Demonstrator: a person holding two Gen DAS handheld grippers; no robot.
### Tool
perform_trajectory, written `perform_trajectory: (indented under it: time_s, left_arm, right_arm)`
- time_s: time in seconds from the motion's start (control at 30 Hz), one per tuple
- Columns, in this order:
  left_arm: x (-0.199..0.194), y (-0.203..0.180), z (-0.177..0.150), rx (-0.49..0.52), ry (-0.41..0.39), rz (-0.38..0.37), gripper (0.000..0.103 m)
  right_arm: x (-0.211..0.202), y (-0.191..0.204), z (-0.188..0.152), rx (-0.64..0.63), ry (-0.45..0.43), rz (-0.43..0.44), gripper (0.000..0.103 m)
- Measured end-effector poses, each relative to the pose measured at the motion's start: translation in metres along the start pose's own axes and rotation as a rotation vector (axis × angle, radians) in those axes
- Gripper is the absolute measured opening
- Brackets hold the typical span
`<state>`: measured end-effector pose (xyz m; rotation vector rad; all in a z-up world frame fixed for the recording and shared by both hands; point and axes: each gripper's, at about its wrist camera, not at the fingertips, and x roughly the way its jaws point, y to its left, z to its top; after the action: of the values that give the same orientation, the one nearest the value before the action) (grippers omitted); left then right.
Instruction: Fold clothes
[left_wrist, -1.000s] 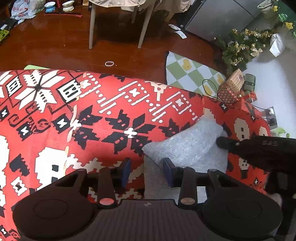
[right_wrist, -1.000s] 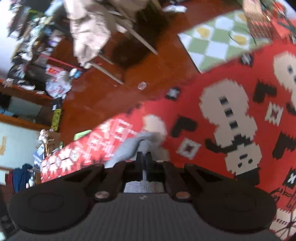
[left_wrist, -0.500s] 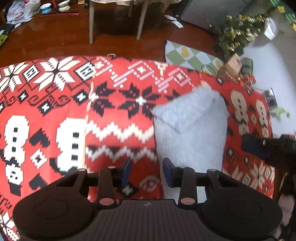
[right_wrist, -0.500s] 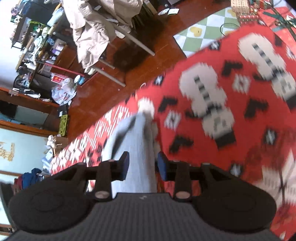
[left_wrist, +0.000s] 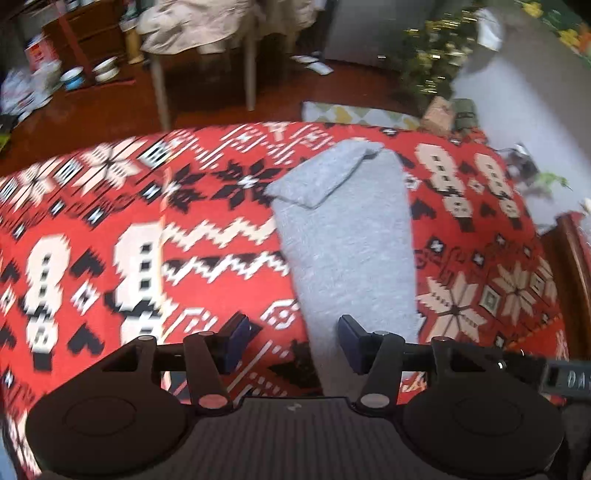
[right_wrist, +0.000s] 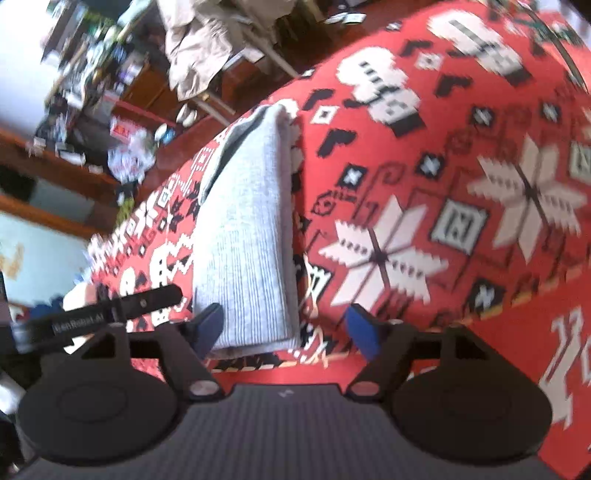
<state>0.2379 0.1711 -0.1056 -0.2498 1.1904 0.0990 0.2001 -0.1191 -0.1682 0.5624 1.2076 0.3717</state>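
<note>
Grey garment (left_wrist: 347, 236) lay as a long strip on the red patterned blanket (left_wrist: 147, 229), far end turned back, both sets of fingers (left_wrist: 236, 338) (right_wrist: 360, 328) spread, gripping nothing.

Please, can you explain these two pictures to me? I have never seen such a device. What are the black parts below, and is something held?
A person holds one hand tool in each hand; each has a camera looking forward along its two fingers. The black shapes below are the tool itself. In the left tool's picture, the left tongs stand open, empty. In the right tool's picture, the right tongs are open too. Nothing is held. A grey garment, folded into a long strip, lies on a red patterned blanket.
</note>
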Motion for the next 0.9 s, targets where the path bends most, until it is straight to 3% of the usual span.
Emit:
perform_trajectory:
  time_s: [0.1, 0.13, 0.17, 0.2, 0.23, 0.3, 0.33, 0.5, 0.67, 0.77, 0.9]
  left_arm:
    - [0.004, 0.000, 0.001, -0.059, 0.043, 0.014, 0.043]
    - [0.006, -0.001, 0.003, -0.065, 0.054, 0.019, 0.029]
    - [0.008, -0.002, 0.004, -0.071, 0.065, 0.023, 0.019]
    - [0.009, -0.004, 0.005, -0.077, 0.075, 0.027, 0.017]
    - [0.011, -0.005, 0.007, -0.082, 0.084, 0.029, 0.016]
    - [0.010, -0.010, 0.010, -0.069, 0.072, 0.007, 0.014]
    - [0.010, -0.013, 0.012, -0.063, 0.066, -0.004, 0.013]
    - [0.009, -0.026, 0.020, -0.030, 0.037, -0.056, 0.006]
    - [0.031, -0.033, 0.009, 0.053, 0.081, -0.033, 0.004]
    - [0.039, -0.035, 0.001, 0.118, 0.092, -0.003, 0.004]
    - [0.038, -0.033, -0.001, 0.153, 0.094, -0.001, 0.004]
  right_arm:
    - [-0.002, -0.004, -0.011, 0.016, -0.003, -0.038, 0.078]
    - [-0.002, -0.005, -0.013, 0.026, -0.002, -0.050, 0.076]
    - [-0.003, -0.006, -0.014, 0.037, 0.000, -0.060, 0.067]
    - [-0.003, -0.008, -0.012, 0.058, 0.005, -0.056, 0.059]
    - [-0.001, -0.009, -0.008, 0.085, 0.001, -0.044, 0.055]
    - [0.001, -0.010, -0.003, 0.128, -0.004, -0.022, 0.034]
    - [0.003, -0.009, -0.001, 0.136, -0.009, -0.021, 0.031]
    - [0.018, -0.007, 0.012, 0.136, -0.007, 0.006, 0.030]
    - [0.042, -0.013, 0.012, 0.157, 0.037, 0.028, 0.029]
    - [0.047, -0.012, 0.009, 0.158, 0.054, 0.037, 0.007]
    - [0.041, -0.001, 0.003, 0.131, 0.054, 0.023, 0.005]
